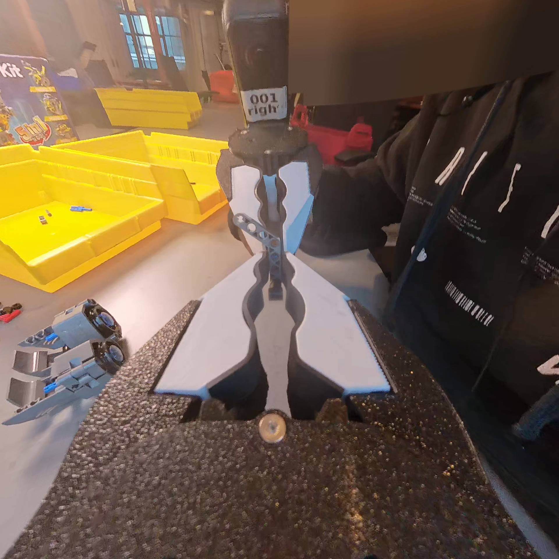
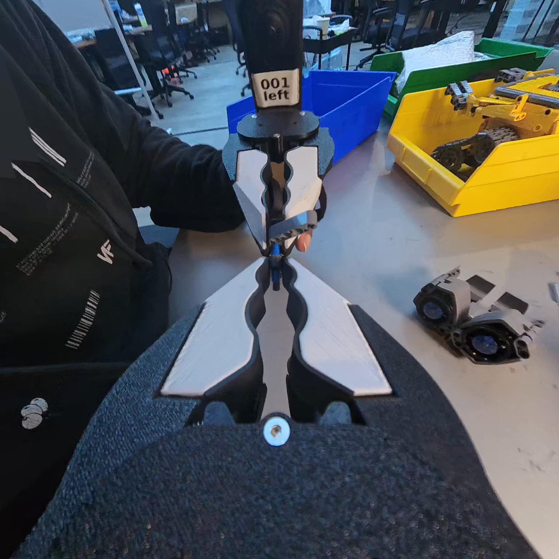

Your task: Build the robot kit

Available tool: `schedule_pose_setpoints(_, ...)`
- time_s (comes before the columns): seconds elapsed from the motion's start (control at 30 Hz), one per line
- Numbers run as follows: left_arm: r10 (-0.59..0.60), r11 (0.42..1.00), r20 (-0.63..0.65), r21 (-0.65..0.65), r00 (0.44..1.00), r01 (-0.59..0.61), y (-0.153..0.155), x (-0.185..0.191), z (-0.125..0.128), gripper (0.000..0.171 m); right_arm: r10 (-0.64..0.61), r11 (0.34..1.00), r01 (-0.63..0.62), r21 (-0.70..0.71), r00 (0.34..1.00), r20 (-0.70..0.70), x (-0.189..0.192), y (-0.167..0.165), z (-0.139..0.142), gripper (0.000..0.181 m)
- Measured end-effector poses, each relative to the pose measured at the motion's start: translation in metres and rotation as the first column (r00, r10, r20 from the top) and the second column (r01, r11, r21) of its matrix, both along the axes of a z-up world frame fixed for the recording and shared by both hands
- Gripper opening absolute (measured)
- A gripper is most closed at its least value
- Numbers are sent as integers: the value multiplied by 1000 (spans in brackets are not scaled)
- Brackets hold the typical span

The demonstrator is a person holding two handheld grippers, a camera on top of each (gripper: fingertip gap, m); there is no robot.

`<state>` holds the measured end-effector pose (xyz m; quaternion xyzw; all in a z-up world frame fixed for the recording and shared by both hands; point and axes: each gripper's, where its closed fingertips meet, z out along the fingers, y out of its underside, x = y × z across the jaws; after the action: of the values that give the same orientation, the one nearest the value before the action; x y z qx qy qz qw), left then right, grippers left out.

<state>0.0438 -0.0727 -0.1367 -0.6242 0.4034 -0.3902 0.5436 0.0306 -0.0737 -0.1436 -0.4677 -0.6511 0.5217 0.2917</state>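
The surface (image 2: 393, 242) carries yellow bins (image 1: 90, 169) left of the left hand-held gripper (image 1: 273, 258) and a grey model (image 2: 472, 326) right of the right hand-held gripper (image 2: 274, 261). The two meet tip to tip above the surface, aligning their loads: the left clamps a grey beam (image 1: 252, 227), the right a blue pin (image 2: 275, 272). Fingertips hide the pin-to-beam contact.
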Motion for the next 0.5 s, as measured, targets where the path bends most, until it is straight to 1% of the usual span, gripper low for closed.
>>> schedule_pose_setpoints(0.03,20,1000,0,-9,1000,-20,3,-1,-3,7,-14,1000,14,-25,1000,5,-1,3,-1,3)
schedule_pose_setpoints(0.07,39,999,-30,-15,999,-40,7,-3,-9,7,-34,999,34,-6,999,32,-3,7,-9,4)
schedule_pose_setpoints(0.1,47,999,-30,-19,998,-48,9,-4,-12,7,-46,999,46,9,998,49,-5,10,-15,5)
schedule_pose_setpoints(0.13,46,999,29,-20,999,-45,9,-6,-6,7,-50,998,51,-32,998,24,-6,10,-11,5)
schedule_pose_setpoints(0.2,20,999,166,-40,986,-13,8,-9,12,7,-44,993,34,-114,996,-84,-8,9,9,5)
schedule_pose_setpoints(0.3,20,999,301,-51,954,-5,12,-13,30,7,-69,981,31,-192,978,-194,-9,14,30,6)
schedule_pose_setpoints(0.4,25,997,388,-72,921,4,13,-17,37,6,-107,968,40,-248,960,-260,-8,17,40,6)
schedule_pose_setpoints(0.5,21,998,391,-55,920,1,11,-14,39,7,-110,968,39,-250,954,-277,-9,14,42,6)
